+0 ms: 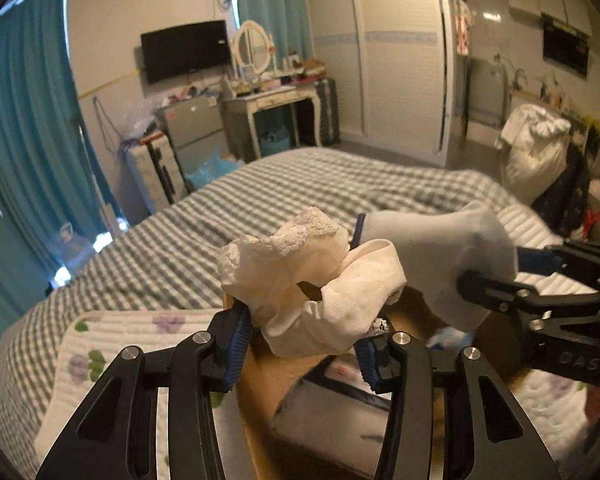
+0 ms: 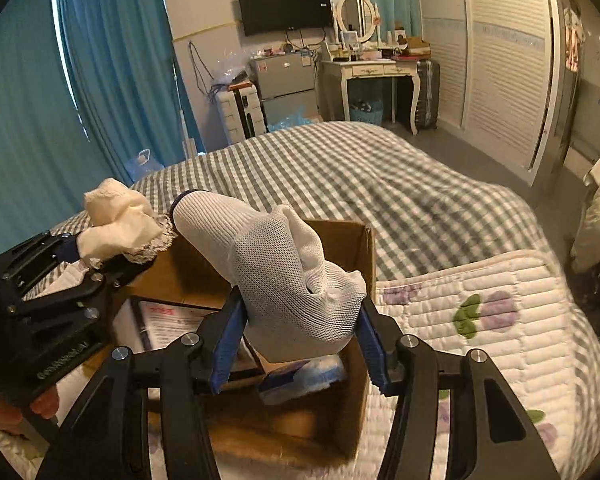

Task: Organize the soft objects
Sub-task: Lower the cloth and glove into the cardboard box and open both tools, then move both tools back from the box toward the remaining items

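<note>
My left gripper [image 1: 304, 344] is shut on a cream lace-trimmed garment [image 1: 308, 280] and holds it above an open cardboard box [image 1: 268, 384]. My right gripper [image 2: 300, 344] is shut on a white mesh sock [image 2: 284, 276] with a dark cuff, held over the same box [image 2: 352, 248]. The sock [image 1: 440, 248] and right gripper [image 1: 500, 276] show at the right of the left wrist view. The cream garment [image 2: 120, 220] and left gripper [image 2: 76, 264] show at the left of the right wrist view. The box holds a framed item [image 2: 168, 324] and a blue-white packet [image 2: 304, 372].
The box sits on a quilted floral pad [image 2: 500, 320] on a bed with a grey checked cover [image 2: 360, 176]. Beyond the bed are a small fridge [image 2: 288, 84], a dressing table [image 2: 376, 76], wardrobe doors [image 2: 500, 60] and teal curtains [image 2: 112, 60]. A white bag [image 1: 536, 148] stands at the right.
</note>
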Demonstrator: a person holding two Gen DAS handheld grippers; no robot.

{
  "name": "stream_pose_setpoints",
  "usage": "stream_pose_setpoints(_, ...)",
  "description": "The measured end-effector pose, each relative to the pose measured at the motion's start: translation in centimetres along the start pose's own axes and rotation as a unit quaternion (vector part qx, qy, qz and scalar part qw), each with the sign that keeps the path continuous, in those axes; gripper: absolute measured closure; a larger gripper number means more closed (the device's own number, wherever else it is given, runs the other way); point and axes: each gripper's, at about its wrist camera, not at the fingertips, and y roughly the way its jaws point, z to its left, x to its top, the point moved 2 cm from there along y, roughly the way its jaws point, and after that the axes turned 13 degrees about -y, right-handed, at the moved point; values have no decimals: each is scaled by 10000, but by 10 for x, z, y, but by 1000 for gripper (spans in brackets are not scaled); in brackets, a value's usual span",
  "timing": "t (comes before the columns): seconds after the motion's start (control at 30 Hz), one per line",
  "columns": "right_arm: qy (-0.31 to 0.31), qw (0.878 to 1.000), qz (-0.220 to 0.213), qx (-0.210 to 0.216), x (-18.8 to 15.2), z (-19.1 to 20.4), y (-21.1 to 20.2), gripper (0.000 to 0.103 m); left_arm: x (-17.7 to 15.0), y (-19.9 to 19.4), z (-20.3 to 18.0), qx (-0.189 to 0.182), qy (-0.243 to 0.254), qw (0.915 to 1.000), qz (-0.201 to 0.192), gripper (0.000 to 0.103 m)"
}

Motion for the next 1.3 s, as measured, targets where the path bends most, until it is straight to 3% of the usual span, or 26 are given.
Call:
stream_pose_setpoints(0.03, 30, 10000, -13, 31, -1, -2, 3, 47, -1, 3, 0, 6, 6, 10000, 23, 32)
stream_pose_setpoints(0.1, 71, 10000, 17, 43, -2, -5, 9, 41, 1, 6, 3, 68, -101, 9999, -82, 14)
stream_pose_setpoints(0.23, 216, 9997, -152, 1, -2, -10, -1, 24, 4, -1, 3, 164, -212, 9996, -85, 14)
stream_pose_setpoints(0.47, 53, 9978, -594, -276, 13, 1, -79, 20, 19, -57, 7, 237, -262, 9986, -403, 14)
stream_pose_setpoints(0.67, -317, 9924, -1099, -457, 23, 28, -183, 14, 33, -169, 10, 337, -374, 9916, -1189, 14)
stream_pose_setpoints(0.73, -434, 9894, -1285, -521, 23, 38, -218, 7, 36, -212, 14, 381, -404, 9870, -1506, 14)
stream_pose_setpoints(0.8, -543, 9856, -1519, -499, 21, 50, -254, 1, 37, -245, 18, 367, -465, 9840, -1683, 13)
stream_pose_setpoints(0.9, -657, 9804, -1796, -464, 14, 65, -296, 0, 32, -286, 24, 346, -603, 9806, -1831, 3)
stream_pose_setpoints(0.97, -769, 9788, -1856, -406, 9, 75, -318, 0, 24, -309, 27, 453, -650, 9776, -1951, 3)
stream_pose_setpoints(1.13, -1152, 9788, -1673, -261, -10, 97, -333, 0, -4, -327, 28, 769, -743, 9755, -1924, 3)
stream_pose_setpoints(1.3, -1467, 9818, -1203, -112, -50, 117, -302, 0, -46, -304, 34, 1103, -942, 9776, -1524, 3)
